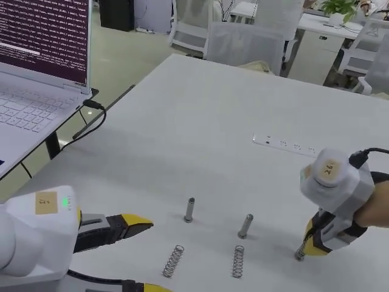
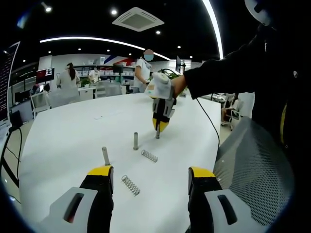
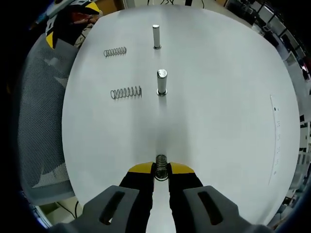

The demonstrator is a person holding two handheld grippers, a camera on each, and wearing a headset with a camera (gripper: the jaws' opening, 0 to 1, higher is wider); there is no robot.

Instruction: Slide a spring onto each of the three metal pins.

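My right gripper is shut on an upright spring low over the white table, at the right end of the row. Whether the third pin is inside the coils I cannot tell. Two bare metal pins stand upright to its left, also seen as pins. Two loose springs lie flat in front of them. My left gripper is open near the front left edge, with one loose spring lying ahead of its jaws.
An open laptop sits on a stand at the left, with a black cable by the table's left edge. A white power strip lies behind the pins. Office chairs and desks stand beyond the far edge.
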